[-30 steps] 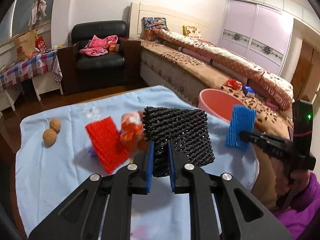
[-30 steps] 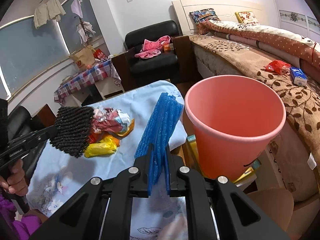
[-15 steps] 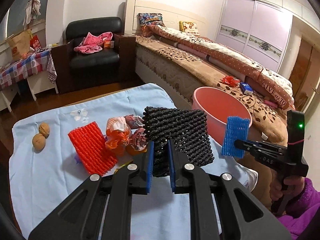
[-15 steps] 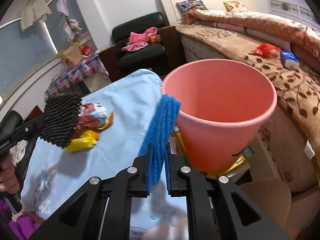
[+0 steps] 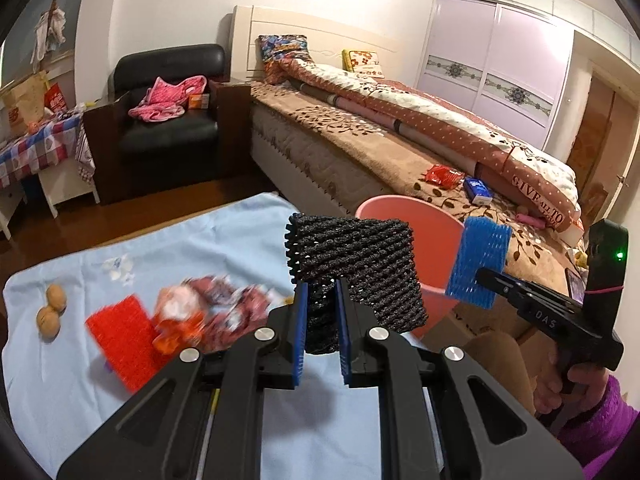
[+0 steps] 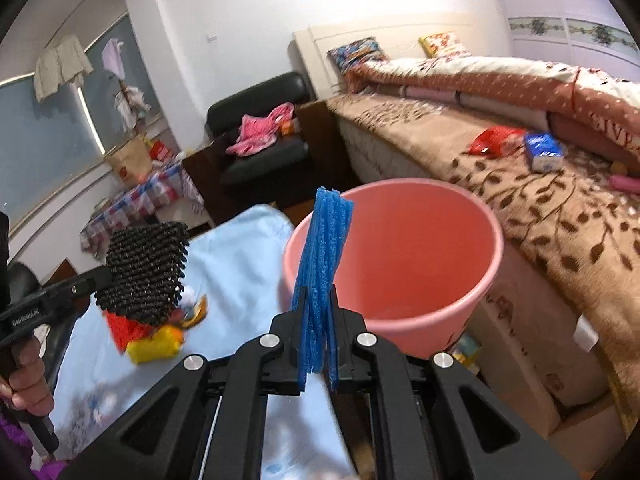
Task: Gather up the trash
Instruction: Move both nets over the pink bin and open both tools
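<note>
Since a second ago both grippers have swung toward the pink bin (image 6: 400, 248): it fills more of the right wrist view, and in the left wrist view the trash pile on the table has slid left and blurred. Both nets stayed clamped throughout.

Left gripper (image 5: 322, 316): fingers (image 5: 301, 320) nearly closed, pinching the lower edge of the black foam net (image 5: 354, 264). Net stands up above the fingertips, held over the table's (image 5: 248, 240) edge, in front of the bin.

Right gripper (image 6: 318, 328): fingers (image 6: 301, 340) clenched on the blue foam net (image 6: 322, 256), which stands edge-on and upright, its top overlapping the bin's near rim. In the left wrist view the blue net (image 5: 478, 260) sits just right of the bin, a hand (image 5: 560, 380) in a purple sleeve holding the gripper handle.

Left on the blue cloth: red foam net (image 5: 122, 340), crumpled wrappers (image 5: 208, 312), two walnuts (image 5: 50, 310). Bin stands between table and bed (image 5: 360, 148).
</note>
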`<act>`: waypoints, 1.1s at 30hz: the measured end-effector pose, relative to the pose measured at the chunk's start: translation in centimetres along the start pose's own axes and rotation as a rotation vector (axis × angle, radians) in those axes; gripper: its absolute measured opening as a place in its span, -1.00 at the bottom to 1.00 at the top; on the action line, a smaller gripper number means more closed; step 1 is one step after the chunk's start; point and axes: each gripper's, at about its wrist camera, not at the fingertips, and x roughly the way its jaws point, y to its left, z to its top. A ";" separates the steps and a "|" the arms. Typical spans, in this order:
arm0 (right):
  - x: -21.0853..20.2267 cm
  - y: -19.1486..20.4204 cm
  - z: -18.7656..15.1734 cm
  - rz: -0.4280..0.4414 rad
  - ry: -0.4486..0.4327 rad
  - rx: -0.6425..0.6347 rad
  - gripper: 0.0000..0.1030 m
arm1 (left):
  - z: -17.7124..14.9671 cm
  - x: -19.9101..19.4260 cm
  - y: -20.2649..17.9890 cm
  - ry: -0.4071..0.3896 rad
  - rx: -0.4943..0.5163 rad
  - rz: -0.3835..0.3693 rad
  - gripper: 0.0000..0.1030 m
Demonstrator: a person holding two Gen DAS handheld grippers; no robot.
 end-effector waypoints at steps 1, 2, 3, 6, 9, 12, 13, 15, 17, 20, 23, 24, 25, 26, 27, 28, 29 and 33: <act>0.0 -0.4 0.4 -0.008 -0.008 0.006 -0.87 | 0.3 0.4 -0.4 0.001 0.002 0.001 -0.74; 0.0 -0.6 0.7 -0.016 -0.015 0.010 -0.86 | 0.6 0.8 -0.6 0.002 0.002 0.001 -0.74; 0.1 -1.0 0.9 -0.027 -0.022 0.011 -0.87 | 0.9 1.2 -0.9 0.003 0.001 0.000 -0.74; 0.7 -1.7 1.6 -0.053 -0.035 0.013 -0.87 | 1.9 2.5 -1.9 0.002 0.000 0.002 -0.74; 1.6 -2.4 2.0 -0.073 -0.036 0.026 -0.86 | 2.8 4.2 -3.0 0.009 0.014 0.012 -0.74; 2.5 -2.9 1.8 -0.092 -0.030 0.027 -0.86 | 3.3 5.3 -3.9 0.015 0.037 0.022 -0.74; 2.8 -3.0 1.7 -0.100 -0.027 0.023 -0.86 | 3.5 5.8 -4.3 0.017 0.048 0.028 -0.74; 3.1 -3.2 1.5 -0.109 -0.022 0.015 -0.86 | 3.8 6.7 -4.9 0.023 0.058 0.036 -0.74; 3.4 -3.4 1.4 -0.120 -0.019 0.009 -0.86 | 4.1 7.7 -5.4 0.034 0.057 0.035 -0.74; 3.7 -3.9 1.3 -0.136 -0.019 0.009 -0.86 | 4.3 9.1 -6.1 0.050 0.062 0.037 -0.74; 3.9 -4.7 1.3 -0.148 -0.022 0.021 -0.86 | 4.4 10.3 -6.8 0.068 0.075 0.041 -0.74; 4.0 -4.9 1.3 -0.151 -0.023 0.027 -0.86 | 4.4 10.7 -7.0 0.073 0.078 0.042 -0.74; 4.0 -5.1 1.3 -0.152 -0.022 0.032 -0.86 | 4.5 11.1 -7.2 0.078 0.082 0.044 -0.74; 4.1 -5.2 1.4 -0.154 -0.021 0.035 -0.86 | 4.5 11.6 -7.4 0.085 0.083 0.046 -0.74; 4.1 -5.3 1.3 -0.157 -0.021 0.037 -0.86 | 4.5 11.7 -7.5 0.088 0.082 0.046 -0.74; 4.2 -5.4 1.3 -0.159 -0.020 0.038 -0.86 | 4.5 12.0 -7.5 0.095 0.079 0.044 -0.74; 4.3 -5.4 1.3 -0.159 -0.018 0.039 -0.86 | 4.5 12.3 -7.6 0.099 0.076 0.042 -0.74; 4.6 -5.5 1.3 -0.158 -0.014 0.046 -0.84 | 4.5 12.6 -7.7 0.103 0.073 0.030 -0.70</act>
